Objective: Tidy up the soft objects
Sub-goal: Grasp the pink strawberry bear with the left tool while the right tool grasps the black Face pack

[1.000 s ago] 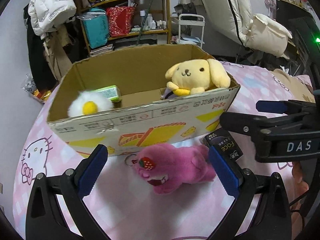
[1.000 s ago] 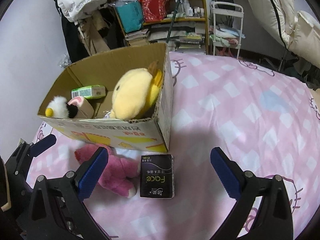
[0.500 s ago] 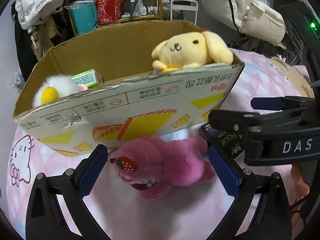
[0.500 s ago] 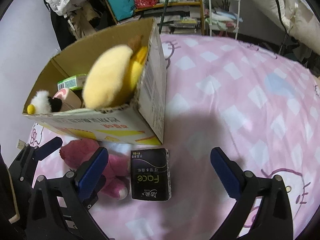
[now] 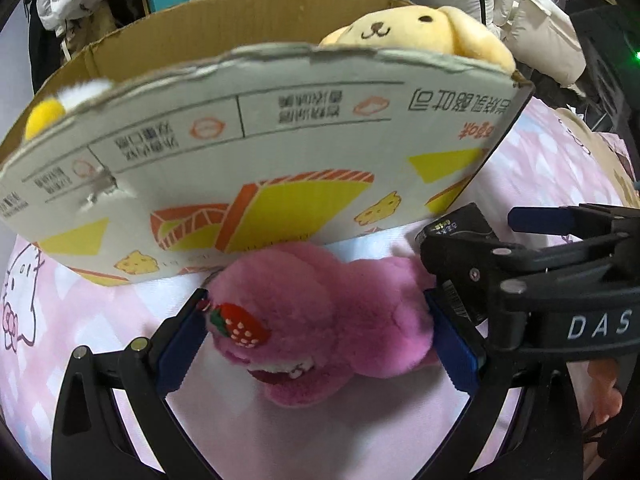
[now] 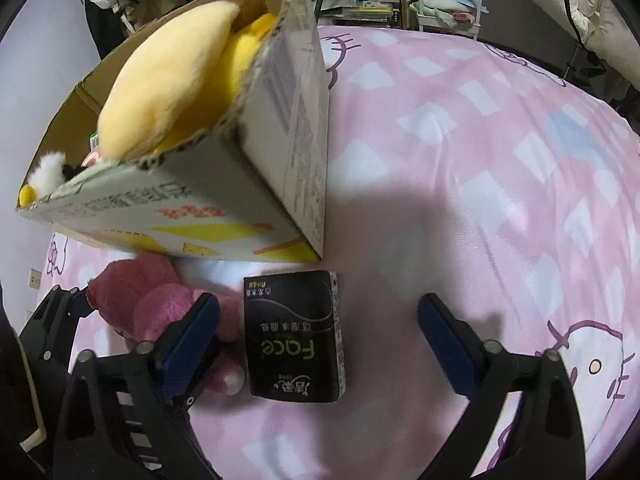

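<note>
Left gripper (image 5: pixel 316 340): jaws set wide, astride the pink plush (image 5: pixel 320 320); blue pads just beside its head end and rump, contact not certain, no squeeze seen in the pile

Pink plush lies on the pink sheet (image 5: pixel 100 320), just near of the box (image 5: pixel 248 160), partly tucked under its tilted front wall. Long axis runs left–right, in line with the jaw gap, so the grip is judged to fall lengthwise; a shut on the fat middle is what the lift would need. Left gripper is the nearer one to it

Materials: plush is shaggy, deep pile, rounded, a felt strawberry (image 5: pixel 239 324) on the head; expected to compress a good deal before holding. Box is corrugated card, torn top edge, printed front. Yellow plush (image 5: pixel 420 32) and a white-and-yellow fluffy toy (image 5: pixel 60 100) sit inside

Right gripper (image 6: pixel 320 332): jaws wide, nothing held, straddling the black pack (image 6: pixel 296 336) – glossy, rectangular, flat on the sheet, long axis near–far, just right of the pink plush; left pad close to the plush's leg
</note>
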`<state>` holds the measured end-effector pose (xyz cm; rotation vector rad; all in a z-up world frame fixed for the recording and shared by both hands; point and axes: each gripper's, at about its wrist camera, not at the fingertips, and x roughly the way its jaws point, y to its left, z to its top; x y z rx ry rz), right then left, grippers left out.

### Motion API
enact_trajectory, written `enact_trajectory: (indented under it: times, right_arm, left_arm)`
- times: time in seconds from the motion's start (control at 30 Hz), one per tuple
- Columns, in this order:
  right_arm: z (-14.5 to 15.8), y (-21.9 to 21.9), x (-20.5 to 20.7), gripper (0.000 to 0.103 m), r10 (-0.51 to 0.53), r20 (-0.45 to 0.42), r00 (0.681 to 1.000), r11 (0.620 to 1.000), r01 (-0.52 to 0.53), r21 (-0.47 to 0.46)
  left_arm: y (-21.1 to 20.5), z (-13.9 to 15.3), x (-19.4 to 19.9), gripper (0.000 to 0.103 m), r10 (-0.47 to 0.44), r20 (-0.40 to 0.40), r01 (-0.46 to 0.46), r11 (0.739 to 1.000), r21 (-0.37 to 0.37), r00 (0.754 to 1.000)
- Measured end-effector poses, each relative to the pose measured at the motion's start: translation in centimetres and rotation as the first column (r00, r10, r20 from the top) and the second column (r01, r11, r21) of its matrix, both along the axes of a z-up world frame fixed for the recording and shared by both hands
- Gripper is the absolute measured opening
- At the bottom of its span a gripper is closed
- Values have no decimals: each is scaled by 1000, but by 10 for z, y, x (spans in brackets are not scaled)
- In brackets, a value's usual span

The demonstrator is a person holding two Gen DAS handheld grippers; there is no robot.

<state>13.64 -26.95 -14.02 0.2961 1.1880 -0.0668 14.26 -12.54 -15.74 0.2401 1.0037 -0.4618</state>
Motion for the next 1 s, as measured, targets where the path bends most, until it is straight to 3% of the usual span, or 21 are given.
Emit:
enact_trajectory:
  times: [0.37,0.53,0.7,1.0]
  right_arm:
    - [0,15,-6,79,34,-22,999,999,-34,-3]
    - [4,19,-11,57,48,-10,999,997,-48,55]
    - [6,19,-17,52,47,-16,999,994,-45,102]
    - [6,13,-18,48,40,-8,999,996,-39,85]
  left_arm:
    - [-6,0,-10,94,-9,35,9,1000,16,999]
    - [-5,1,-17,93,-9,47,8,1000,28,999]
    - [-6,3,-26,93,-6,49,4,999,38,999]
    - [-12,12,-35,93,-15,71,10,998,65,997]
